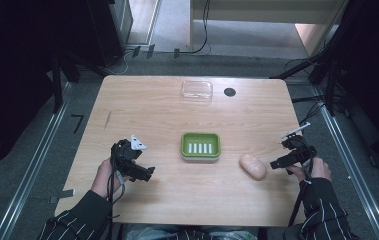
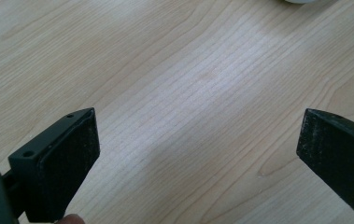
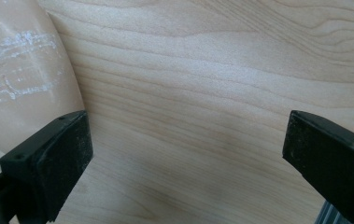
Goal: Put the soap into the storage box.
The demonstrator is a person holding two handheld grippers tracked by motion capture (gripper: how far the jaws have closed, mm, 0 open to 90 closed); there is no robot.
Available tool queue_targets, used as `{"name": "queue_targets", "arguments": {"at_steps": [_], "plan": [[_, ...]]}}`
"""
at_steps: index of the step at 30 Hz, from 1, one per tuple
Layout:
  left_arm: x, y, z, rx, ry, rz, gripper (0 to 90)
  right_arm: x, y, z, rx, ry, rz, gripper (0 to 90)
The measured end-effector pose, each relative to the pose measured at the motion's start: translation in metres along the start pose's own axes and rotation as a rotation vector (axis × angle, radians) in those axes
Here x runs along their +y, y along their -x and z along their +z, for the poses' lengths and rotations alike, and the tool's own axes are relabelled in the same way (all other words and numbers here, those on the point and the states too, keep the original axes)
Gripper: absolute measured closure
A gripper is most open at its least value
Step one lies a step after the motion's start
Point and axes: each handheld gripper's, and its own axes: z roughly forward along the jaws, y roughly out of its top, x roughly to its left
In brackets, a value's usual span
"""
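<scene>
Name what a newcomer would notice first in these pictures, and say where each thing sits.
The green soap dish at the table's middle draws the eye first, its white ribs bright inside. Right of it lies a beige soap bar, just beside the open right gripper. A clear lid sits near the far edge, and the left gripper hovers open at the near left.

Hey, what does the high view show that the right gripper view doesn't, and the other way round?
The high view takes in the green soap dish, the clear lid, the left tongs and the person's hands. The right gripper view shows white scuff marks on the soap, close up. Both show the peach soap bar, the open right tongs beside it, not gripping it, and the wooden table.
</scene>
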Motion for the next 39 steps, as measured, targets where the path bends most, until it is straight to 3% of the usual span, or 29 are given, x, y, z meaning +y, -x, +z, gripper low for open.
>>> {"name": "queue_targets", "arguments": {"at_steps": [20, 26, 39], "plan": [[0.0, 0.0, 0.001, -0.006, 0.002, 0.004, 0.0, 0.004, -0.008, -0.007, 0.006, 0.013, -0.028, 2.0], [0.002, 0.002, 0.002, -0.01, 0.002, 0.009, 0.0, 0.004, -0.012, -0.012, 0.023, 0.04, -0.044, 2.0], [0.0, 0.0, 0.001, -0.008, 0.0, 0.002, 0.0, 0.014, -0.028, -0.019, 0.073, 0.069, -0.121, 2.9]]}}
